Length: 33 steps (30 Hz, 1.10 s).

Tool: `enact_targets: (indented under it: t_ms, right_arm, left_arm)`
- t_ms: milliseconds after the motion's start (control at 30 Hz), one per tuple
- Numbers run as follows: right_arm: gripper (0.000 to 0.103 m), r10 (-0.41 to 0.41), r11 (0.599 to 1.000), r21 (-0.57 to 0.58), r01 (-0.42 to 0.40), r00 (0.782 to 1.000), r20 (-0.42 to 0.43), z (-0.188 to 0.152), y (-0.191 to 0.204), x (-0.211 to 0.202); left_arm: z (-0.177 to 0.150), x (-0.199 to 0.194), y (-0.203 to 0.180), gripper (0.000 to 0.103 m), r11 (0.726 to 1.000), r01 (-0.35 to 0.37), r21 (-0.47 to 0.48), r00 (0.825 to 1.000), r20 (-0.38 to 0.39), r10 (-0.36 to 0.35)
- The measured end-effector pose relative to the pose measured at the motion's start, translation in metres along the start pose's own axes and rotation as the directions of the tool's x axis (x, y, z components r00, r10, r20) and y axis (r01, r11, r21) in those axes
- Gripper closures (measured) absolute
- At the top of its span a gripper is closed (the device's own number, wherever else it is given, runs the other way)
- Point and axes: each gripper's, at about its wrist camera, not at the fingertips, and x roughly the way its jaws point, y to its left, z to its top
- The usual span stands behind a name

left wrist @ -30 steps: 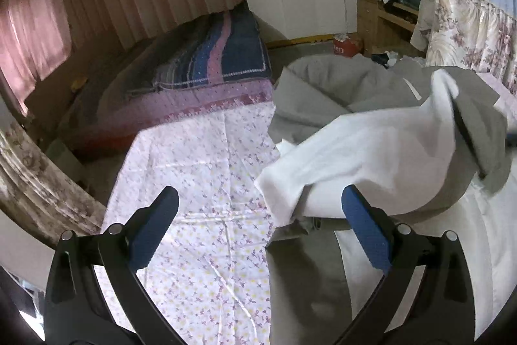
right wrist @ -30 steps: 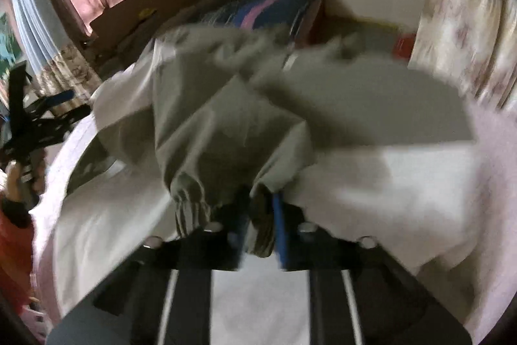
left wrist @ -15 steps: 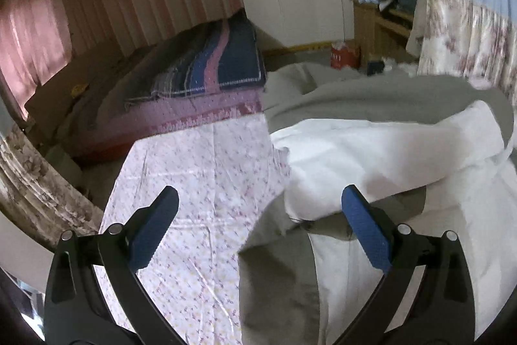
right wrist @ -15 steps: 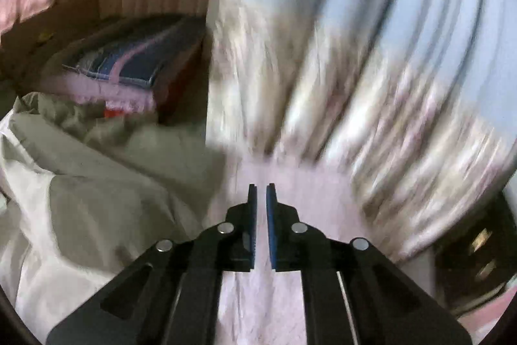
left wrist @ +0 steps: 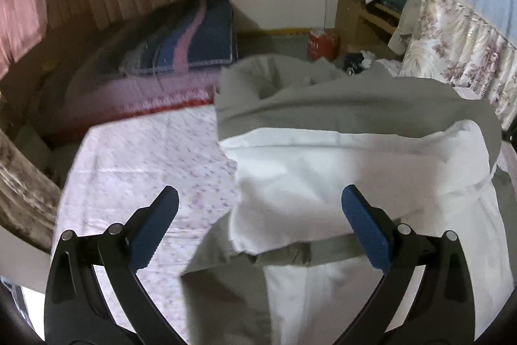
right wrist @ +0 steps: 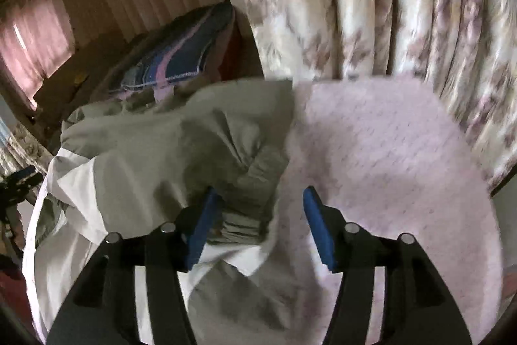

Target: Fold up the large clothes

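Both claws hang over the bed with nothing in them: the right gripper (right wrist: 258,222) is spreading its blue pads as I watch, the ribbed cuff (right wrist: 240,223) of the garment lying slack in the gap and pressed by neither pad, while the left gripper (left wrist: 258,231) stands wide apart above the near edge of the cloth, holding nothing. A second ago the right one was pinched tight on that same cuff with the sleeve carried up and across; half a second ago it had swung off toward the flowered curtain (right wrist: 371,5) with its pads closed on nothing. So the sleeve has been thrown over and dropped, and I'd judge that fold laid, with the right hand now coming back to the cuff, perhaps to tidy or re-grip it. The left claw has drifted a little nearer the garment. The jacket (left wrist: 339,115), a big olive-grey thing with a white lining (left wrist: 323,177), lies on the pale pink flowered sheet (left wrist: 139,157) toward the curtain side of the bed, lining turned out across its middle and a grey band crossing below it. It looks far from neat: the folded-over part is puffy, the hood or collar end bunches up at the far side, and the sleeve is crumpled in pleats near the cuff. More smoothing and at least another fold seem needed.
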Motion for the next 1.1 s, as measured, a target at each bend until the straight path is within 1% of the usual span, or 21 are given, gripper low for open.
enact_targets:
  t_ms: [33,67,100,133,167,200,300,400,467,533,633,667,733,767,800,833,867,900,967,1033,1100]
  right_arm:
    - [0.049,0.025,1.0,0.013,-0.025,1.0,-0.009,-0.002,0.003,0.002]
    - [0.065,0.056,0.998,0.023,-0.055,0.998,-0.022,-0.002,0.006,0.005]
    - [0.07,0.055,0.998,0.019,-0.055,0.998,-0.027,-0.002,0.012,0.007]
    - [0.076,0.041,0.999,-0.005,-0.041,0.999,-0.014,-0.002,0.02,0.006]
    - [0.083,0.042,0.998,-0.038,-0.041,0.999,0.002,0.0,0.027,0.006]
    - [0.093,0.056,0.995,-0.083,-0.053,0.998,0.033,0.002,0.039,0.0]
    - [0.095,0.042,0.979,-0.201,-0.015,0.991,0.13,0.005,0.071,-0.027]
    - [0.095,-0.007,0.94,-0.333,0.076,0.979,0.203,0.006,0.097,-0.052]
    - [0.095,-0.078,0.91,-0.387,0.149,0.978,0.193,0.007,0.102,-0.049]
    - [0.095,-0.163,0.893,-0.401,0.207,0.976,0.142,0.006,0.092,-0.028]
    - [0.094,-0.28,0.86,-0.429,0.277,0.958,0.058,-0.006,0.075,0.015]
    - [0.093,-0.298,0.851,-0.438,0.288,0.953,0.048,-0.009,0.073,0.026]
    - [0.09,-0.307,0.84,-0.444,0.313,0.948,0.087,-0.014,0.076,0.024]
    - [0.086,-0.305,0.843,-0.437,0.313,0.948,0.092,-0.017,0.076,0.018]
    - [0.077,-0.296,0.853,-0.42,0.311,0.95,0.101,-0.018,0.074,0.008]
    - [0.068,-0.285,0.862,-0.404,0.307,0.952,0.114,-0.02,0.072,-0.003]
    - [0.046,-0.268,0.874,-0.385,0.297,0.955,0.128,-0.022,0.071,-0.016]
    - [0.036,-0.238,0.894,-0.349,0.281,0.958,0.161,-0.026,0.067,-0.034]
    - [0.036,-0.19,0.922,-0.302,0.241,0.963,0.19,-0.037,0.063,-0.064]
    - [0.033,-0.179,0.932,-0.279,0.231,0.963,0.2,-0.046,0.063,-0.083]
    - [0.018,-0.173,0.938,-0.259,0.232,0.957,0.231,-0.062,0.062,-0.107]
  left_arm:
    - [0.002,0.011,-0.001,0.004,0.999,0.036,-0.008,0.999,-0.025,-0.036]
    - [0.003,0.02,-0.003,0.01,0.998,0.058,-0.01,0.997,-0.049,-0.058]
    - [0.002,0.029,-0.005,0.034,0.997,0.074,-0.012,0.994,-0.075,-0.075]
    - [0.003,0.038,-0.006,0.044,0.996,0.086,-0.015,0.99,-0.109,-0.087]
    - [0.003,0.047,-0.01,0.05,0.999,0.035,0.001,0.991,-0.129,-0.035]
    - [0.002,0.051,-0.011,0.063,1.0,0.002,0.023,0.992,-0.129,0.001]
    - [-0.005,0.046,-0.01,0.083,0.996,-0.055,0.072,0.992,-0.109,0.063]
    - [-0.018,0.034,0.001,0.09,0.992,-0.078,0.095,0.991,-0.102,0.088]
    - [-0.027,0.03,0.007,0.091,0.99,-0.092,0.109,0.99,-0.096,0.102]
    - [-0.033,0.028,0.007,0.091,0.987,-0.093,0.129,0.991,-0.087,0.105]
    - [-0.038,0.029,0.0,0.087,0.984,-0.096,0.149,0.991,-0.081,0.109]
    - [-0.037,0.031,-0.002,0.085,0.983,-0.101,0.154,0.99,-0.078,0.114]
    - [-0.038,0.027,-0.005,0.084,0.979,-0.115,0.167,0.99,-0.066,0.128]
    - [-0.039,0.022,-0.005,0.07,0.977,-0.127,0.172,0.989,-0.051,0.137]
    - [-0.041,0.017,-0.006,0.049,0.976,-0.129,0.173,0.99,-0.038,0.137]
    - [-0.042,0.011,-0.004,0.037,0.978,-0.124,0.171,0.991,-0.021,0.129]
    - [-0.045,0.0,-0.002,0.018,0.979,-0.126,0.163,0.992,0.008,0.127]
    - [-0.047,-0.011,-0.001,0.012,0.979,-0.136,0.153,0.991,0.035,0.132]
    - [-0.053,-0.03,0.001,0.008,0.982,-0.132,0.134,0.99,0.067,0.124]
    - [-0.06,-0.046,0.002,0.003,0.985,-0.128,0.115,0.99,0.082,0.119]
    - [-0.073,-0.065,0.001,0.003,0.985,-0.136,0.107,0.988,0.086,0.128]
